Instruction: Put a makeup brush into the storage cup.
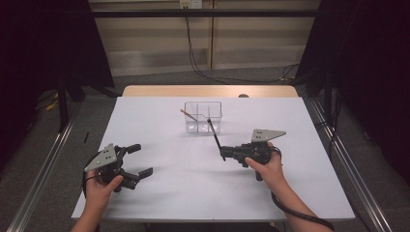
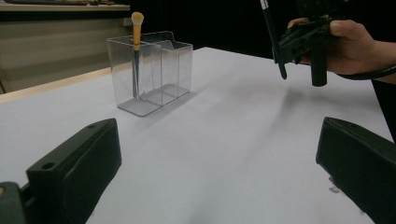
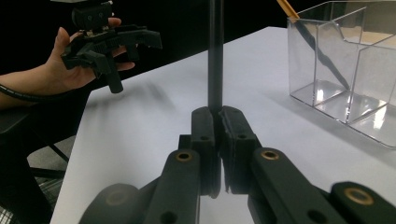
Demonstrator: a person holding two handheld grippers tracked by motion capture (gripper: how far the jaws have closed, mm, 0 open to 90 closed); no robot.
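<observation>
Carrying a thin black brush [image 1: 213,134] clamped in the right gripper [image 1: 223,153]; tip it upright over an empty compartment of the clear plastic organizer [image 1: 203,117], while the left gripper [image 1: 140,160] waits, jaws apart.

The black brush [image 3: 215,56] runs off the right gripper view's top edge, its tip unseen, its lower end hidden between the fingers [image 3: 204,135].

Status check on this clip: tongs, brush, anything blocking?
Right tongs shut on black brush, short of clear organizer. Left tongs open, empty. Path clear.
</observation>
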